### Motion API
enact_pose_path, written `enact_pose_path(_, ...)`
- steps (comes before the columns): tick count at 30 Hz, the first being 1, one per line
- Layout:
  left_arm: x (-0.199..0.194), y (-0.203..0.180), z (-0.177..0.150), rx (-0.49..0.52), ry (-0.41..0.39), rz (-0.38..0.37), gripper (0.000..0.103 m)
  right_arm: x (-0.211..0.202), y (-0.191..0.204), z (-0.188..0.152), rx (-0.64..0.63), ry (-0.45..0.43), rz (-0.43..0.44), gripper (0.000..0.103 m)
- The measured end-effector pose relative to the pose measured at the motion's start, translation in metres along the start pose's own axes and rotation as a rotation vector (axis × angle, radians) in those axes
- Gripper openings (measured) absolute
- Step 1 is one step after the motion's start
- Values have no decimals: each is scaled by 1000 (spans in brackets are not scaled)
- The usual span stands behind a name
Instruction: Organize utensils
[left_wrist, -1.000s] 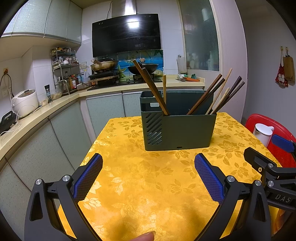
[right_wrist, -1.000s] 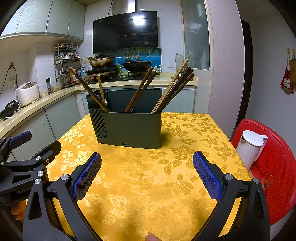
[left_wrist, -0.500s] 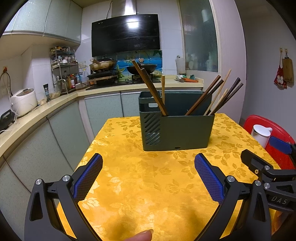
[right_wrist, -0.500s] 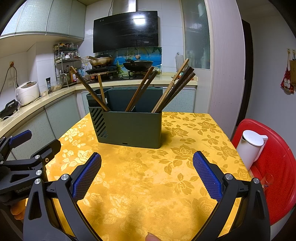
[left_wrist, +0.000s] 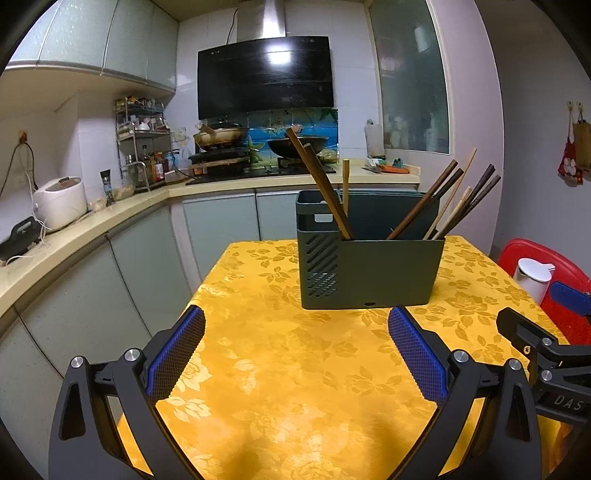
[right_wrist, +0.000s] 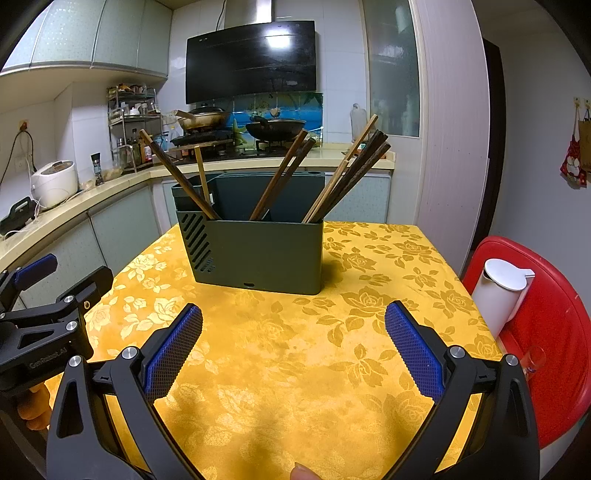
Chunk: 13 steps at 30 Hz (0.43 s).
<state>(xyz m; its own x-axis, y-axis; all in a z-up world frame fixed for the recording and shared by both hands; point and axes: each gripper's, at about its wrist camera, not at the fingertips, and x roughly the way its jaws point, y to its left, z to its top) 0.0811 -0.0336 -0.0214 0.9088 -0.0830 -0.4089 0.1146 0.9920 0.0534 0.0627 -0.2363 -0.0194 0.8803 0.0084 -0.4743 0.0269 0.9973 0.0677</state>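
A dark green utensil holder stands on the yellow flowered tablecloth. Several wooden chopsticks lean out of its compartments, some to the left, some in the middle, a bunch to the right. My left gripper hovers open above the cloth, short of the holder, with nothing between its blue pads. My right gripper is open too and holds nothing. Each gripper shows at the edge of the other's view.
A white kettle sits on a red stool at the table's right. The kitchen counter runs along the left with a rice cooker. The stove with woks and a range hood are behind.
The left gripper has drawn back and up a little, so the holder looks smaller and farther. The right view has hardly changed. Both grippers stay open.
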Motion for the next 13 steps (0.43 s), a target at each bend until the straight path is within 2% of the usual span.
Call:
enact_pose_path(7,9,5,3,-38,61,-7,96,-1,0,-2,0,-2,1,96)
enact_pose_path(13,10,4,3,-47,78,-17,96,0,0,-1,-1,1,0,96)
